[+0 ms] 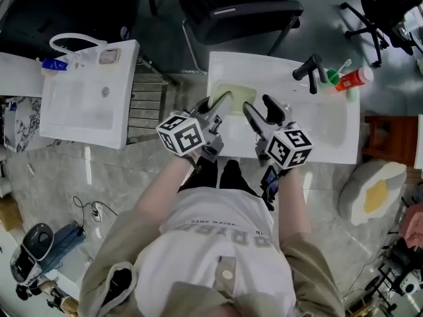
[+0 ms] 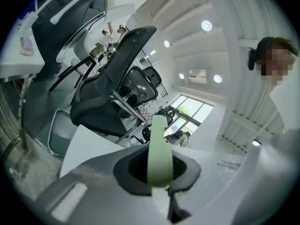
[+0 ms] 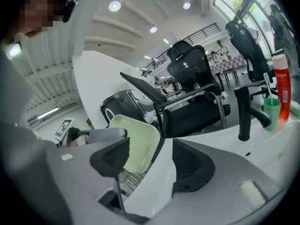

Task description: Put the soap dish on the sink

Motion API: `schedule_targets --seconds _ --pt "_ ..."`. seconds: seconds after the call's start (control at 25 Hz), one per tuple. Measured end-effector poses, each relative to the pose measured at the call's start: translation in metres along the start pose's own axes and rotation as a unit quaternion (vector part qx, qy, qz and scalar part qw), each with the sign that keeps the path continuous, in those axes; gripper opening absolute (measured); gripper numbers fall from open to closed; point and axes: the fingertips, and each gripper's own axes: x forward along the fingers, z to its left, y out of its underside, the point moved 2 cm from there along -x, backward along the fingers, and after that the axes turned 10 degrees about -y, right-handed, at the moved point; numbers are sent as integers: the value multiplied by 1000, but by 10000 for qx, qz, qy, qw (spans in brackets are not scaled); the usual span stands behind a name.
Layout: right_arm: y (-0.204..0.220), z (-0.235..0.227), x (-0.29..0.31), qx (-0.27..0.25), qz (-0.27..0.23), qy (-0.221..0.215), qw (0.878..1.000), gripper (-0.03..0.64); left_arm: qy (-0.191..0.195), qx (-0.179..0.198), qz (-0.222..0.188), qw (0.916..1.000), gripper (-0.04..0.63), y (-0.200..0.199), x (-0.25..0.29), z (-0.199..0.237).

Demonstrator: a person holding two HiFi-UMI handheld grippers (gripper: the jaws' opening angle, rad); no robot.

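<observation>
From the head camera I see both grippers held over the white sink (image 1: pixel 317 137), side by side near its left half. My left gripper (image 1: pixel 215 102) has its fingers clamped on the pale green soap dish (image 1: pixel 232 98). In the left gripper view the dish stands edge-on as a thin green strip pinched between the dark pads. The dish hangs over the left part of the sink, tilted rather than flat. I cannot say for sure whether its far edge touches the porcelain.

My right gripper (image 1: pixel 261 111) sits just beside the left one. Its fingers (image 3: pixel 110 161) stand apart with only the sink's white surface between them. In its own view the dish shows just past the left finger.

A black faucet (image 1: pixel 309 71) stands at the back of the sink, with a green cup (image 1: pixel 332 78) and a red bottle (image 1: pixel 357 78) next to it. A second sink (image 1: pixel 79 111) lies well apart to the left, and an office chair (image 1: pixel 238 8) stands behind.
</observation>
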Motion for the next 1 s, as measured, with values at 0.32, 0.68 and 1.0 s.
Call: schedule_targets --seconds 0.32,0.68,1.0 --pt "20 -1 15 1059 -142 -577 9926 279 291 -290 362 9985 17 -2 7 10" --pt "28 -14 22 1787 -400 -811 9797 215 413 -793 401 9952 17 -1 21 15" --pt "30 -18 26 2026 -436 -954 9736 160 359 -1169 437 9915 17 2 24 25"
